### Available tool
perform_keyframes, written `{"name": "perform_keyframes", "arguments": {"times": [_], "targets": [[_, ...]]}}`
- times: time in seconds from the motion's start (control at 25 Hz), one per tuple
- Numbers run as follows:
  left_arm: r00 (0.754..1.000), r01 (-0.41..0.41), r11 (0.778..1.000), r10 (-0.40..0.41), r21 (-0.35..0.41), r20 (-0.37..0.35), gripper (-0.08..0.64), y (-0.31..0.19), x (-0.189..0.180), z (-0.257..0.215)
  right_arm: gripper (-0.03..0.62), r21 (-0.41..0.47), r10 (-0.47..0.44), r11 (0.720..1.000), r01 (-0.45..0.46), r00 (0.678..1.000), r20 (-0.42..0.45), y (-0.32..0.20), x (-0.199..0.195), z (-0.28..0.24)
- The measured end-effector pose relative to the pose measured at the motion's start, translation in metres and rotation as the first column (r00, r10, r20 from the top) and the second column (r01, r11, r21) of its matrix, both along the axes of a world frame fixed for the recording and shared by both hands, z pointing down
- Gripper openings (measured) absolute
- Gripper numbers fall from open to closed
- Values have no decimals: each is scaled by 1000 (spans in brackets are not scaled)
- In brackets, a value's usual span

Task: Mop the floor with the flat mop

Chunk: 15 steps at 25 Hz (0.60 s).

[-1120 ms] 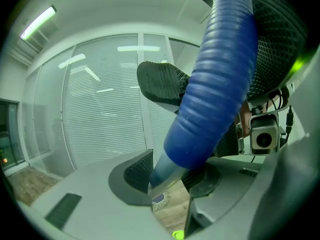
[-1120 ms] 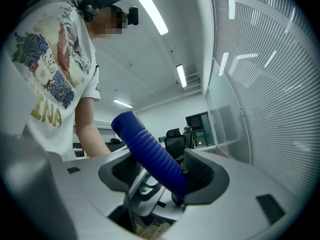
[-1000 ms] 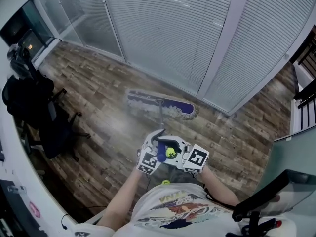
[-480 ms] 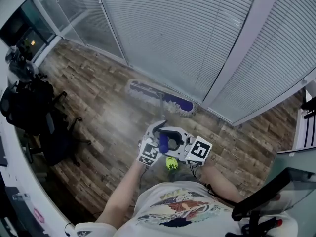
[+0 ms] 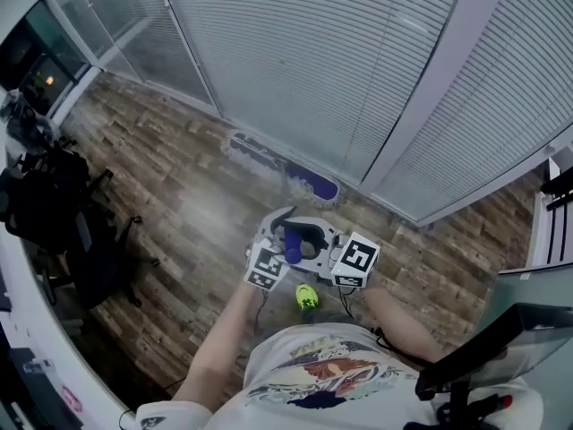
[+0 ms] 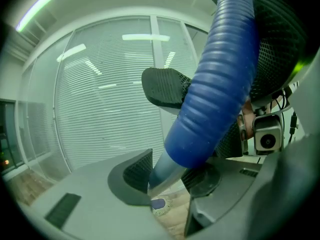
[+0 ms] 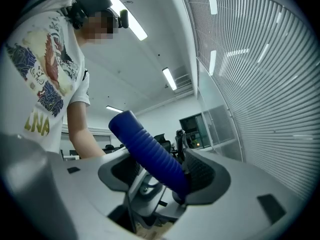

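The flat mop's blue pad with white fringe (image 5: 279, 163) lies on the wood floor along the foot of the glass wall. Its shaft runs back to a blue ribbed grip (image 5: 292, 245) between my two grippers, close in front of the person's chest. My left gripper (image 5: 276, 238) has the grey shaft and blue grip (image 6: 210, 99) between its pads; its jaws are opening, though the pads still touch the shaft (image 6: 167, 171). The mop pad (image 6: 159, 204) shows small beneath it. My right gripper (image 5: 318, 245) is shut on the blue grip (image 7: 150, 151), with its pads either side (image 7: 167, 176).
A glass wall with shut blinds (image 5: 340, 52) runs across the far side. A black office chair with a bag (image 5: 63, 218) stands at the left beside a white desk edge (image 5: 27, 330). A dark screen arm (image 5: 488, 352) sits at the lower right.
The mop pad has slid away from the person, up to the foot of the glass wall. Both grippers moved forward with the handle, keeping their hold.
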<state>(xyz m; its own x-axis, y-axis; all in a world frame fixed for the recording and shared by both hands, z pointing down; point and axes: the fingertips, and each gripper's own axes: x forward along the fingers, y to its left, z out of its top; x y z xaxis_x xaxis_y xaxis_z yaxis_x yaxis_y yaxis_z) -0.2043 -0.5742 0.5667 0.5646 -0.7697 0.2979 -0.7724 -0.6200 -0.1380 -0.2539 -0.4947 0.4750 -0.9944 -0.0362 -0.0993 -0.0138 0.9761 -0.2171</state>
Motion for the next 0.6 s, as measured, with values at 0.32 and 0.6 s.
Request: {"name": "perform_keyframes", "arguments": {"times": [0.32,0.6], "targets": [[999,30,1000,-30,4,-13,140,64,-10,-5,259,-3,-21,1000,21,1000,-21,66,-9,-4],[998,49,999,-48,9,-36,140,187,-9,-1,259,-2,-34,999,34,998,-51,190,-9,2]]}}
